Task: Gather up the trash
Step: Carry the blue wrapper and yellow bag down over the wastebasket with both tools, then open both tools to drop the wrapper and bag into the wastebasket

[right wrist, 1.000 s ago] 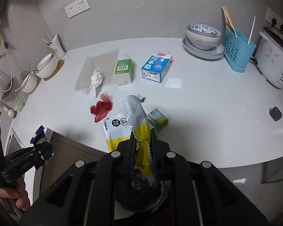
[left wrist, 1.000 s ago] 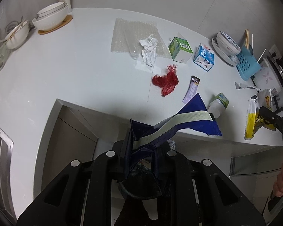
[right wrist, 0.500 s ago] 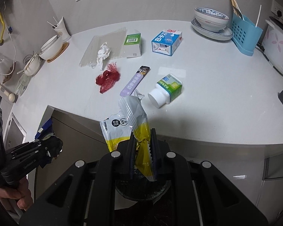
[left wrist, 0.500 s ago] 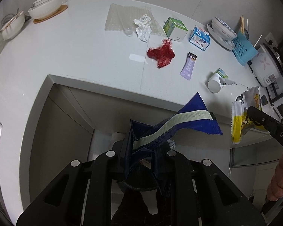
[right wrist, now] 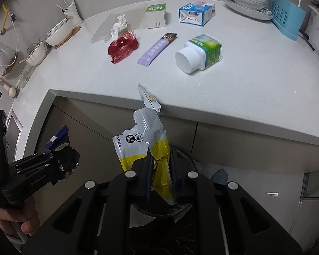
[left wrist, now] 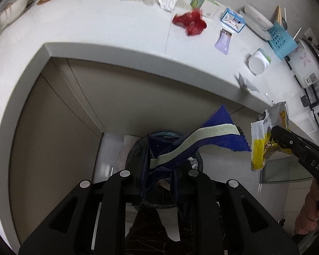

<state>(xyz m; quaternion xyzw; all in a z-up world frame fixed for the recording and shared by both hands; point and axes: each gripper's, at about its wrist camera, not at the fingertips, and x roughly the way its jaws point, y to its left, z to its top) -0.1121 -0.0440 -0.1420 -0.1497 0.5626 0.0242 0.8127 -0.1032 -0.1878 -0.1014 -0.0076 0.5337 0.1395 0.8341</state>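
Above bin [left wrist: 138, 155], grippers grip wrappers

Counter [right wrist: 255, 89] white. Wrapper [left wrist: 193, 146] in left gripper [left wrist: 159, 170] dark blue, pale green stripe. Wrapper [right wrist: 146, 146] in right gripper [right wrist: 160, 170] silver-white top, yellow bottom, black print. Both grippers black. Net [right wrist: 122, 46] red. Sachet [right wrist: 157, 48] lilac, black end. Bottle [right wrist: 200, 53] white, green label. Carton [right wrist: 196, 12] blue-white. Box [right wrist: 156, 14] green-white. Rack [right wrist: 287, 19] light blue, holes. Tissue [right wrist: 119, 26] white.
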